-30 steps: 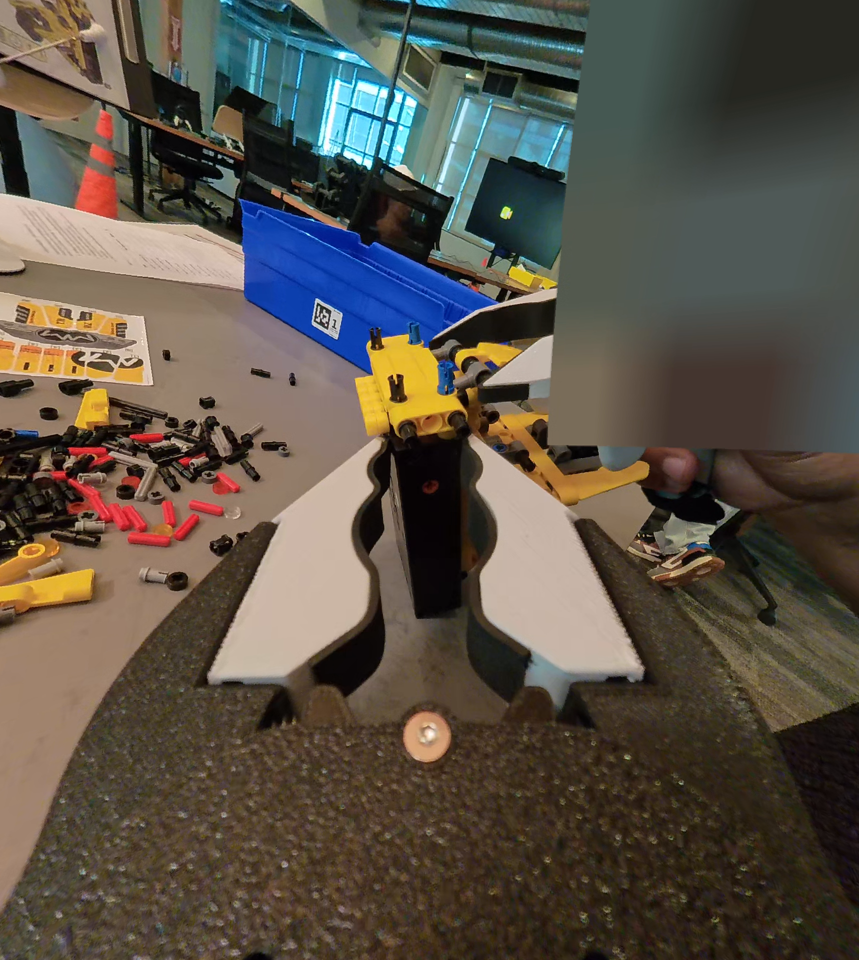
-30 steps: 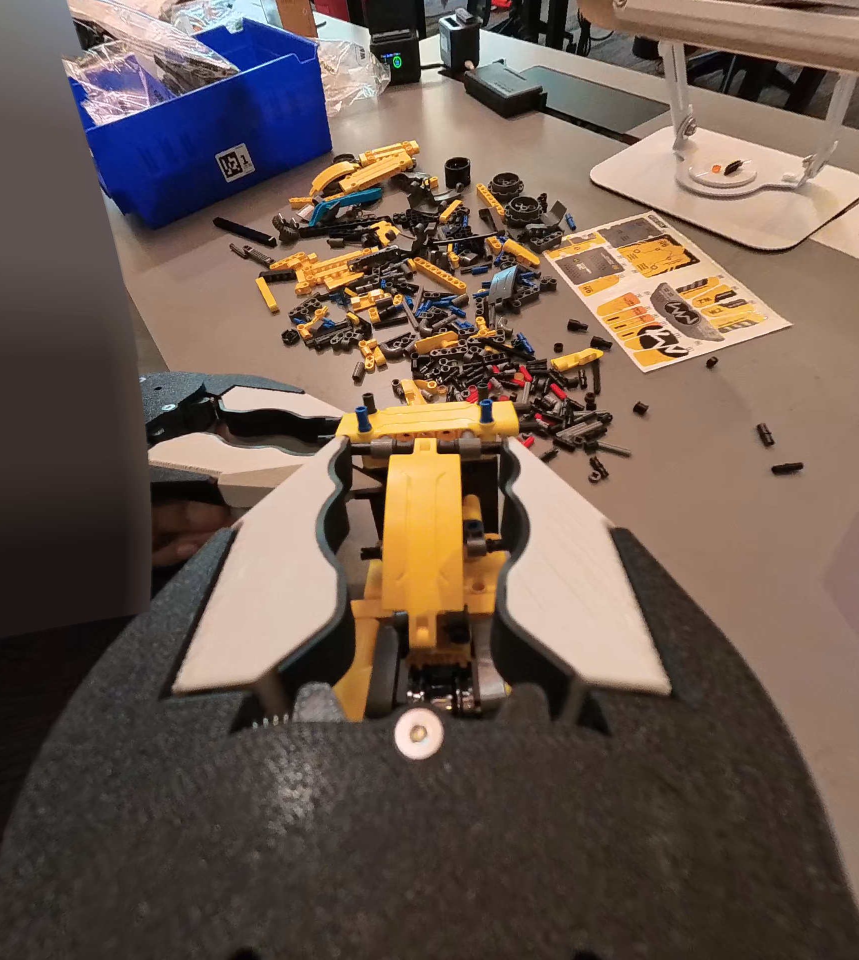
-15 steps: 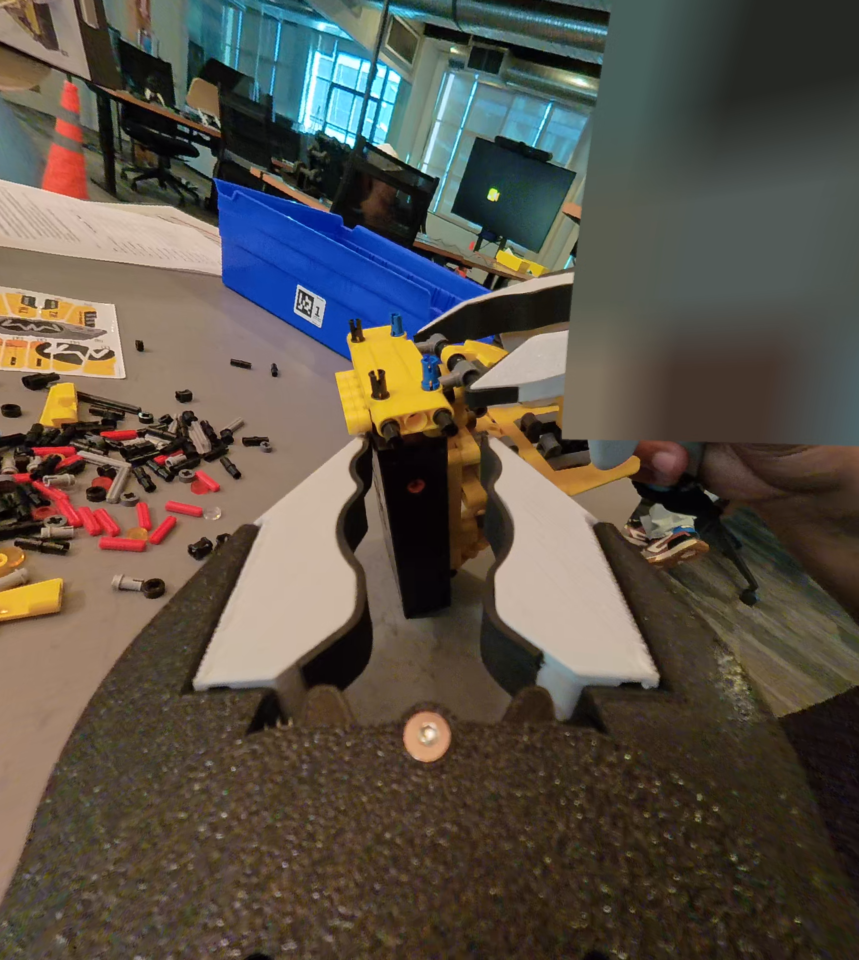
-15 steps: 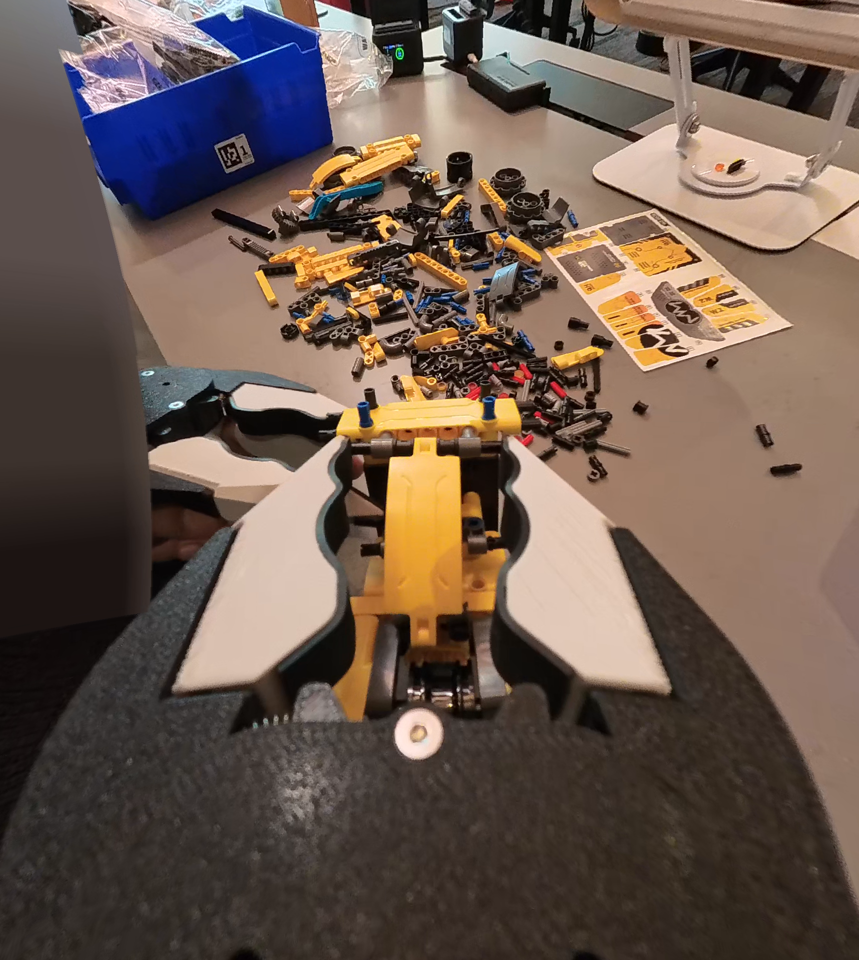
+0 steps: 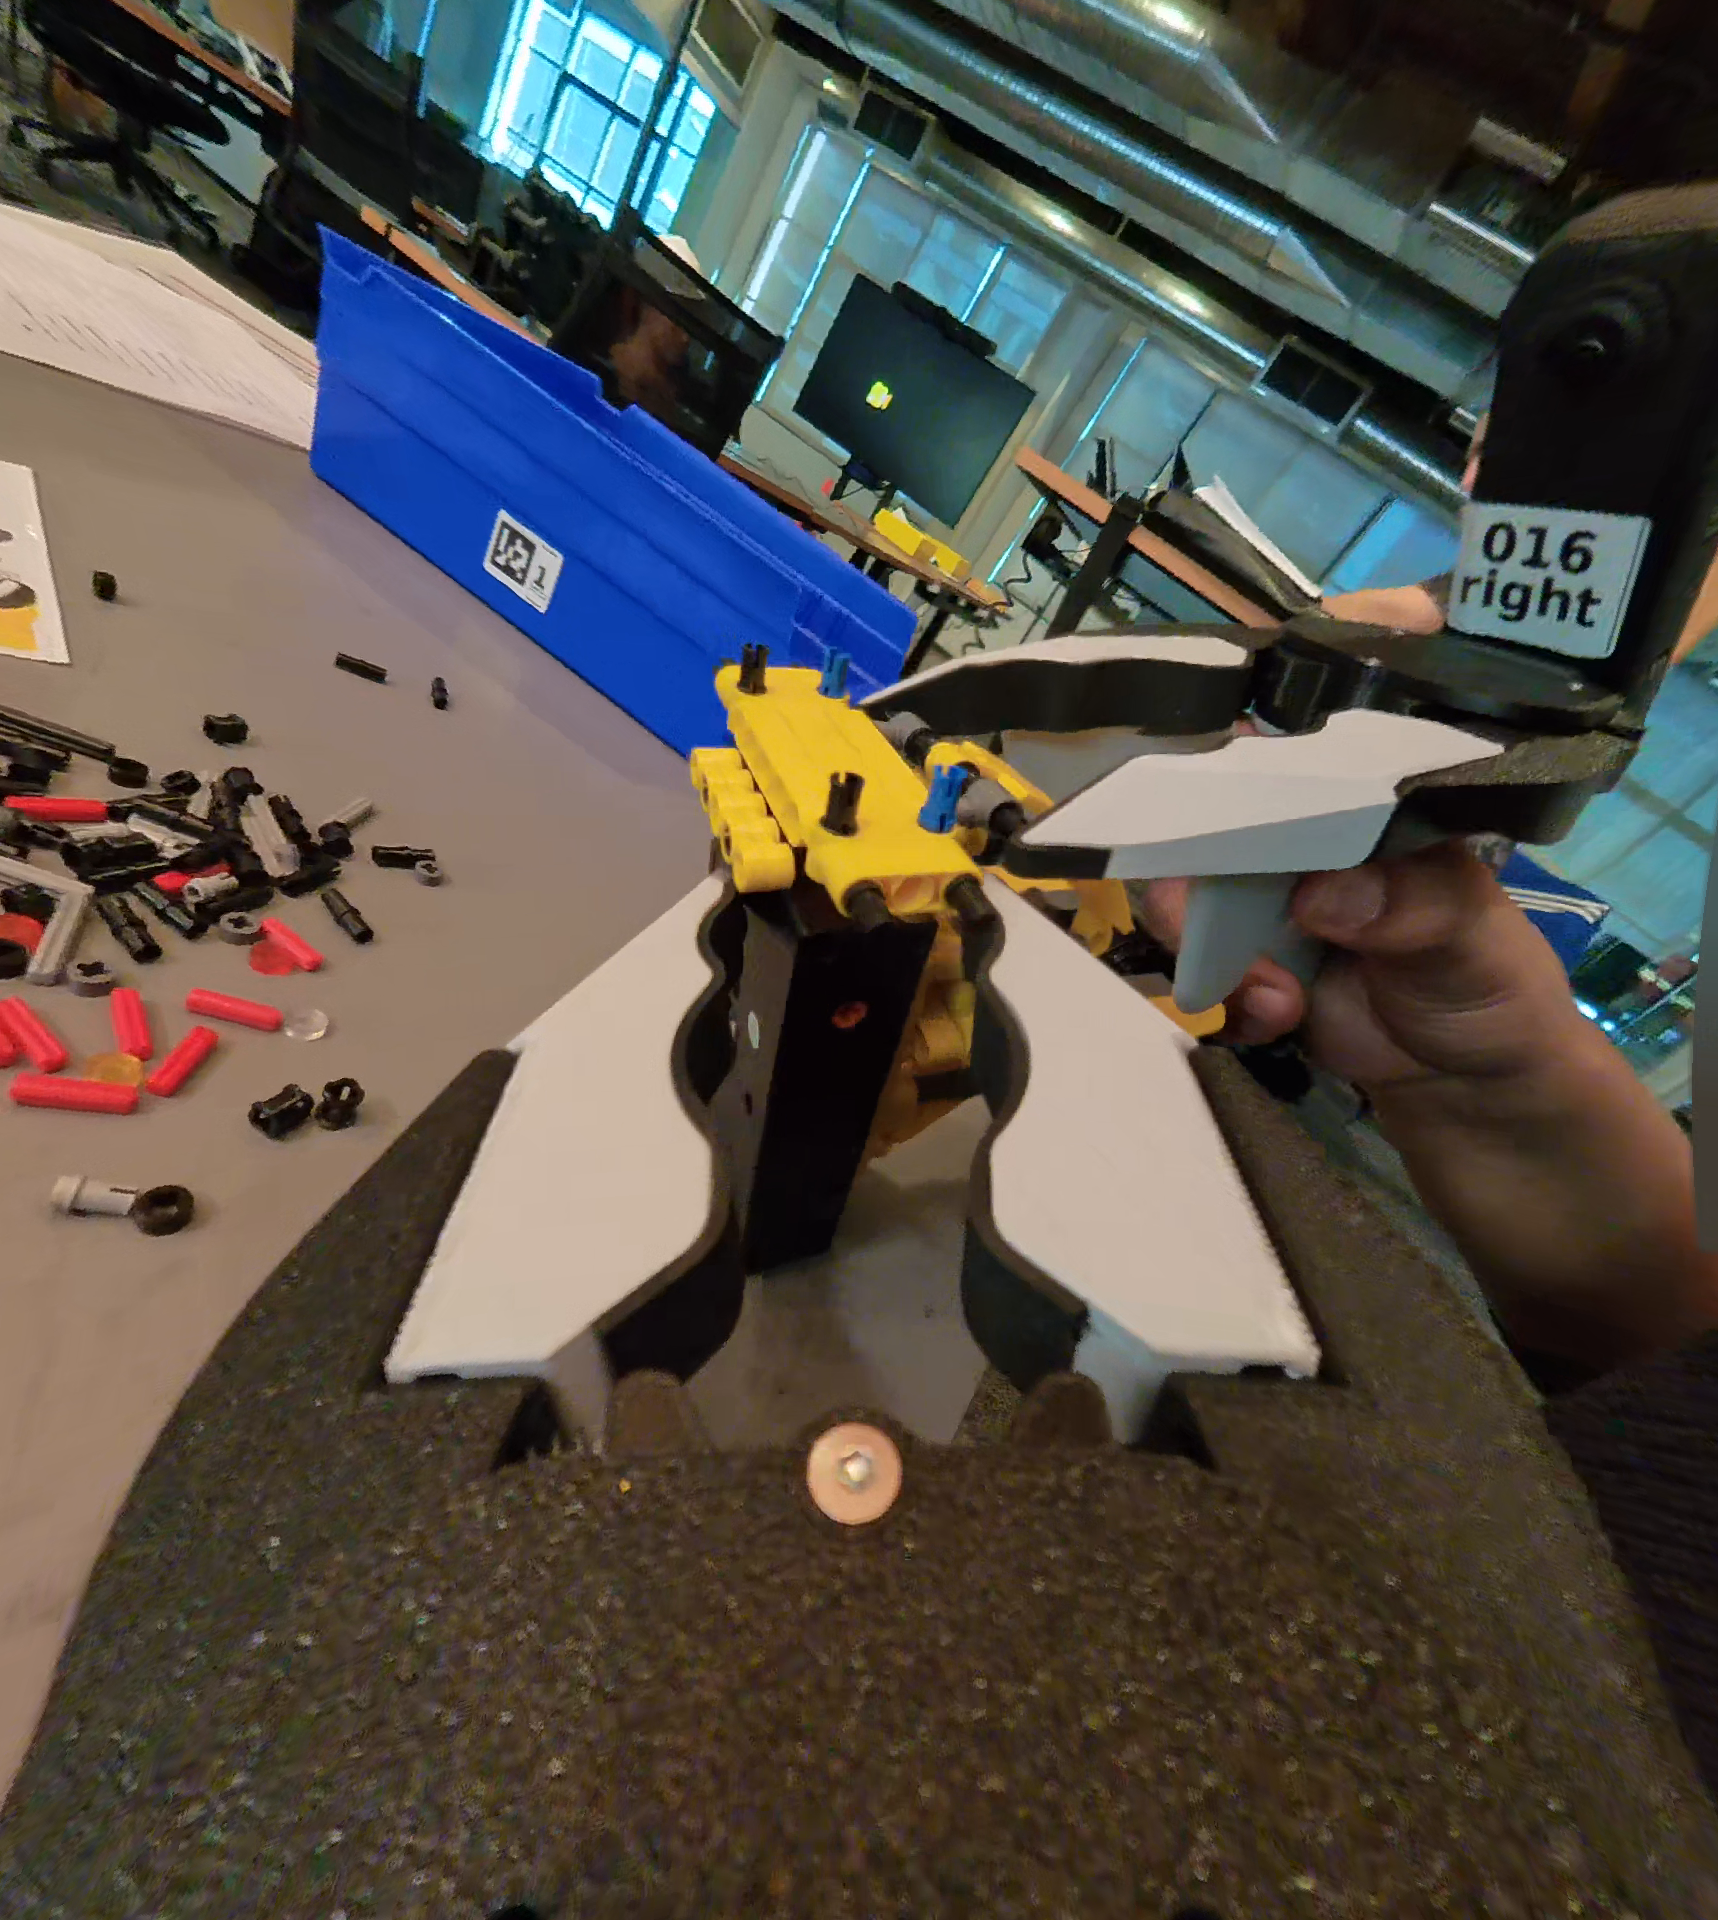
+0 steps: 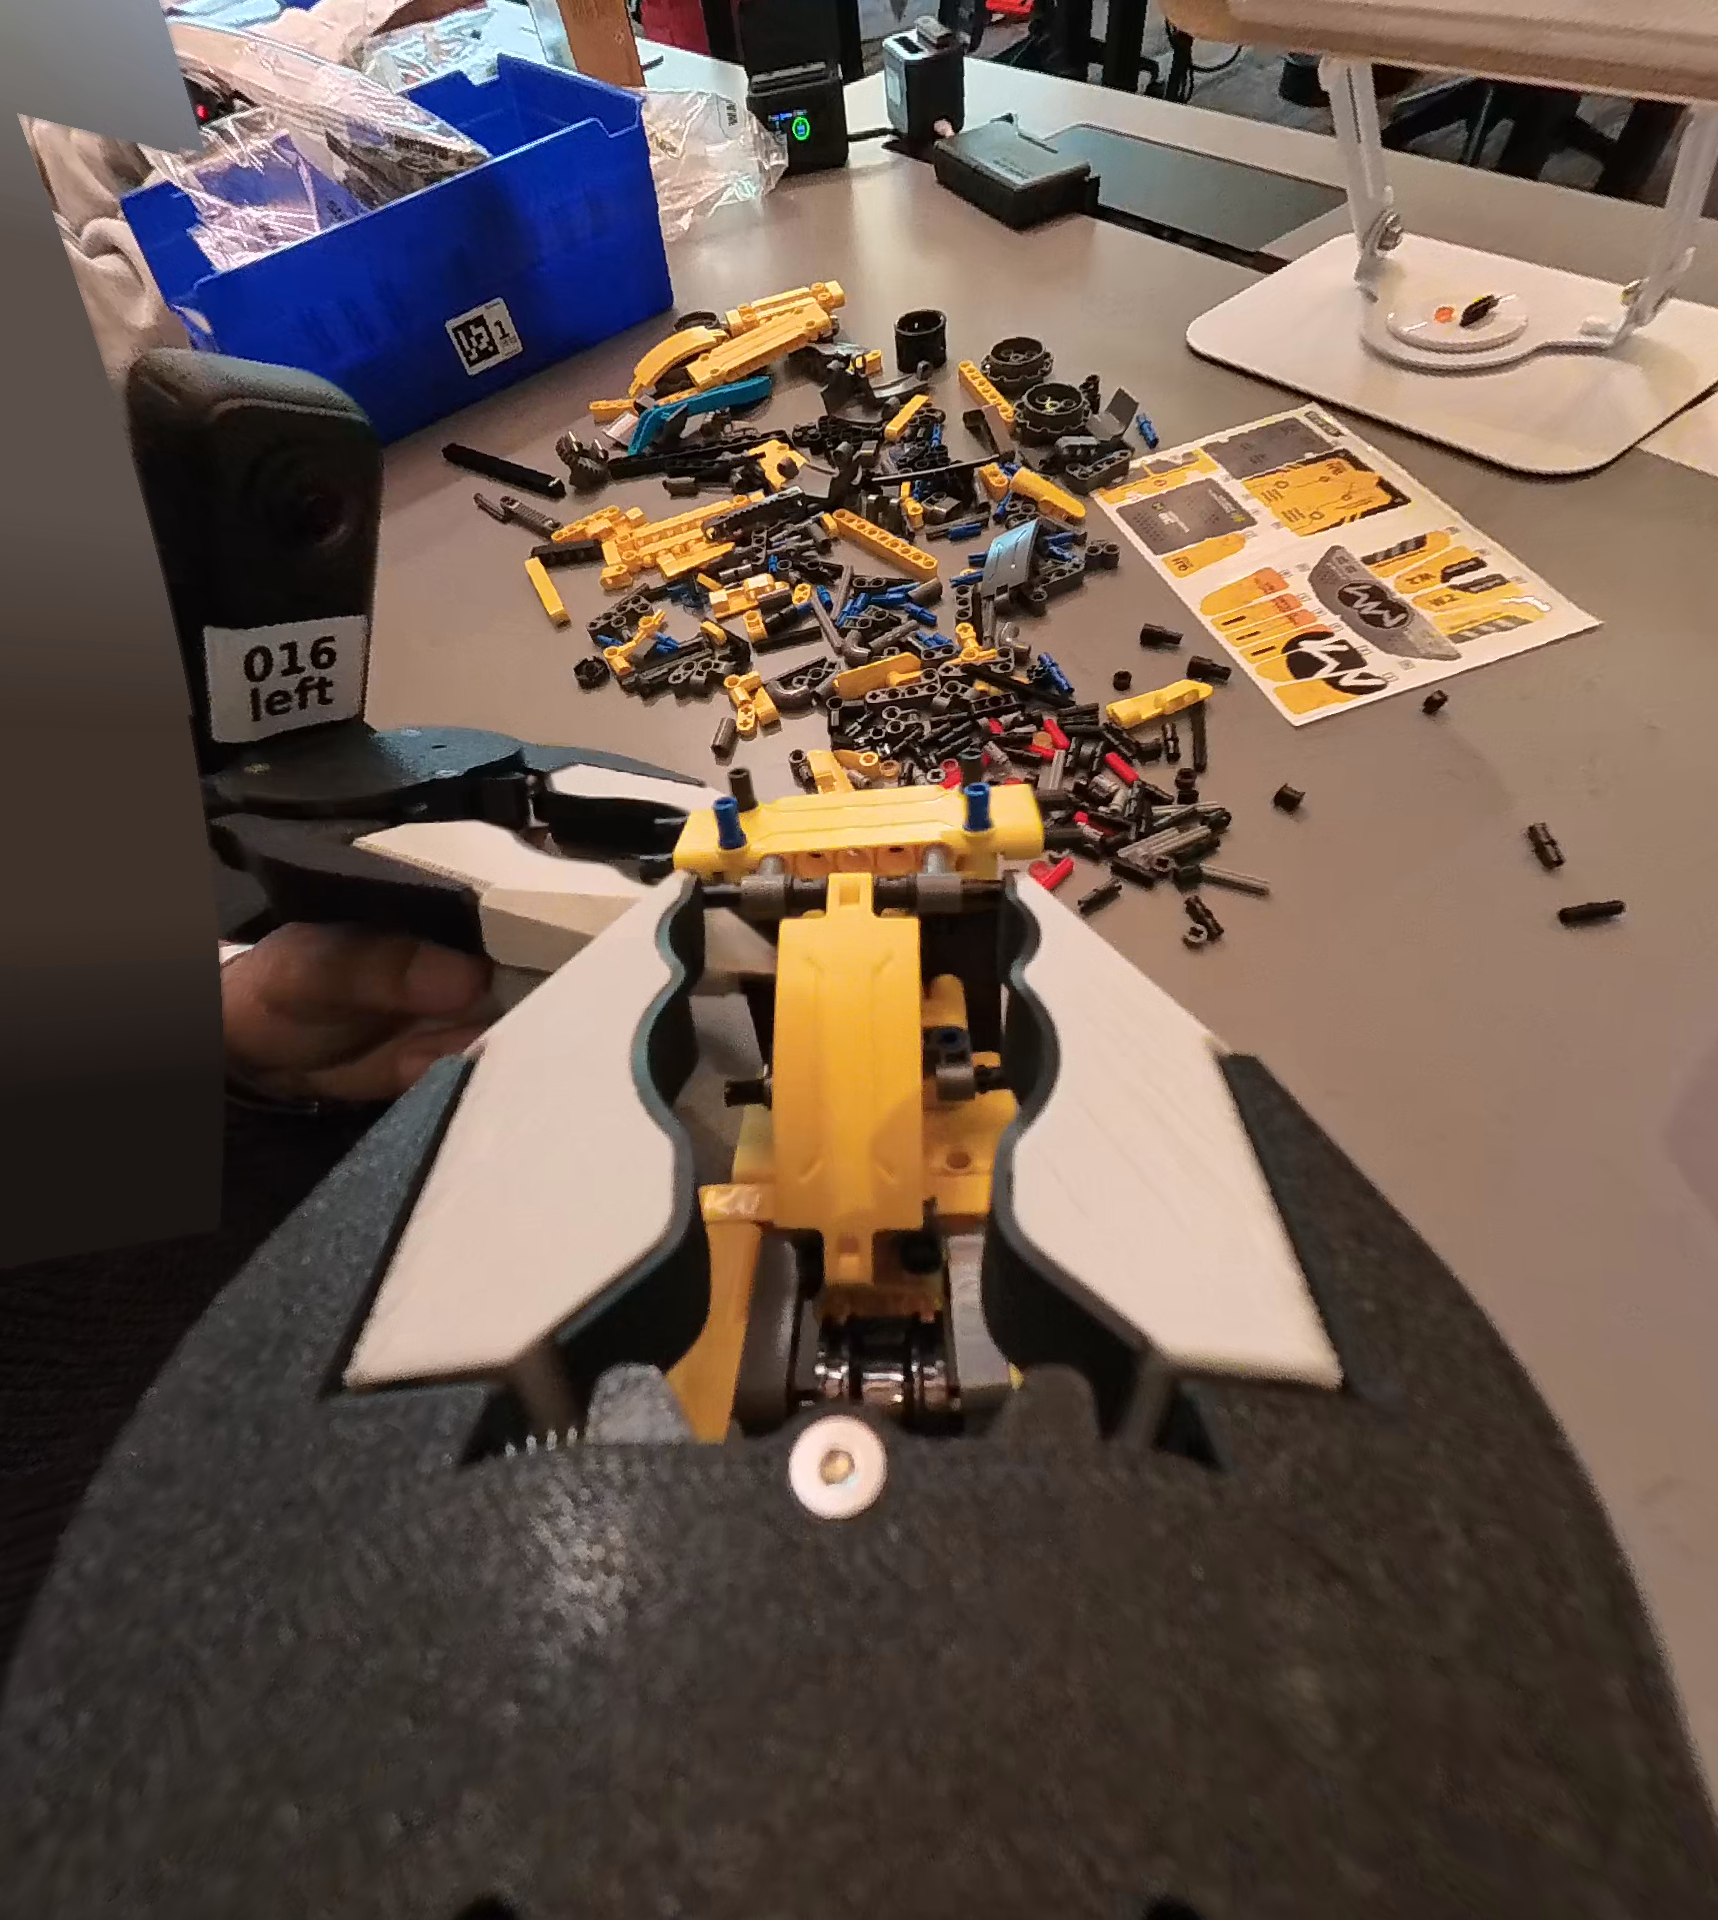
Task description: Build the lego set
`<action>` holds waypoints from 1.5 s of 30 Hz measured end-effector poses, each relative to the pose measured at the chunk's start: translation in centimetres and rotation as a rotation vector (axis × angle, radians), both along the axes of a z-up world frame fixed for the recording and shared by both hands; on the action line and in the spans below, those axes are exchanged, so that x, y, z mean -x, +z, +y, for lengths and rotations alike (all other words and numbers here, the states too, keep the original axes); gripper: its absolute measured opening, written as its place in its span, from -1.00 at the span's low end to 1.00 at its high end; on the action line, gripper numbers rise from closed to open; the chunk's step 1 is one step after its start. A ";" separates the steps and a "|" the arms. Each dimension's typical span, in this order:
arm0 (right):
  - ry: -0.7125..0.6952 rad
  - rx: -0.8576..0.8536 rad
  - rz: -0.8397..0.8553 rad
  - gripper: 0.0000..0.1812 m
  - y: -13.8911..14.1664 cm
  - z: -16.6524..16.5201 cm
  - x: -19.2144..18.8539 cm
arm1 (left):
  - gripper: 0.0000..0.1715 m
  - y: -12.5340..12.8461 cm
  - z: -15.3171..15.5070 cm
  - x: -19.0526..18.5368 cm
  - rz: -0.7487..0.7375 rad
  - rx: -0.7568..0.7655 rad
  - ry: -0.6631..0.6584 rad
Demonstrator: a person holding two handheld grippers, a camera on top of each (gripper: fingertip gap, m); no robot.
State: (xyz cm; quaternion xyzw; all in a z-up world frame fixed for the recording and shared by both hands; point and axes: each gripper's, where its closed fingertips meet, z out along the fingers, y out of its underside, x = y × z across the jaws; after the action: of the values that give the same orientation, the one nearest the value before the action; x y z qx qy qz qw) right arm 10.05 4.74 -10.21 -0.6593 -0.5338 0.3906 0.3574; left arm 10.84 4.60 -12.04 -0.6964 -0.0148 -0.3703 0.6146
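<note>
Both grippers pinch one yellow-and-black brick model (image 6: 860,1060), held above the grey table (image 6: 1457,1039): right gripper (image 6: 850,894) clamps its yellow body, left gripper (image 5: 850,914) its black block. Opposed pulls could pop the pinned yellow plate (image 5: 834,779). Beyond the model lies a loose parts pile (image 6: 886,623); dropped pins would vanish there.

Each view is taken close along its own fingers, the yellow-and-black brick model (image 5: 834,831) (image 6: 855,1039) being shared at 12 o'clock, with the blue bin (image 5: 564,540) (image 6: 439,260) seen toward 11 o'clock in both.
</note>
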 end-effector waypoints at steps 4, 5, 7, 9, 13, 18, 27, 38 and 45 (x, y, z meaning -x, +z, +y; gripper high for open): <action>-0.002 -0.003 0.001 -0.38 0.0 0.1 -0.1 | -0.59 -0.1 0.2 0.2 0.013 0.003 0.033; -0.003 -0.003 0.003 -0.38 0.0 0.1 -0.1 | -0.60 -0.1 0.2 0.2 0.015 0.002 0.036; -0.005 -0.006 0.004 -0.38 -0.1 0.1 -0.1 | -0.61 -0.1 0.2 0.3 0.015 0.000 0.045; -0.011 -0.018 0.003 -0.38 -0.1 0.1 0.0 | -0.61 -0.1 0.2 0.3 0.023 -0.001 0.056; -0.025 -0.034 0.005 -0.38 0.0 0.2 0.1 | -0.62 -0.1 0.3 0.4 0.026 -0.002 0.073; -0.037 -0.021 0.023 -0.38 0.1 0.3 0.1 | -0.63 -0.1 0.3 0.5 0.033 -0.004 0.090; -0.054 -0.032 0.015 -0.38 0.1 0.1 0.2 | -0.64 -0.1 0.3 0.6 0.062 -0.014 0.123; -0.037 -0.049 -0.046 -0.38 -0.2 0.0 -0.1 | -0.66 -0.2 0.2 0.3 0.098 -0.020 0.129; -0.017 -0.039 -0.072 -0.38 -0.4 -0.1 -0.3 | -0.67 -0.4 0.1 -0.1 0.165 -0.023 0.133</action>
State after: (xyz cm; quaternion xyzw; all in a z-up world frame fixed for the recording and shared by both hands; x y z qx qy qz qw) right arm 10.39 4.61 -10.56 -0.6706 -0.5481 0.3530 0.3541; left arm 10.93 4.71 -12.41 -0.7150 -0.0061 -0.2699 0.6449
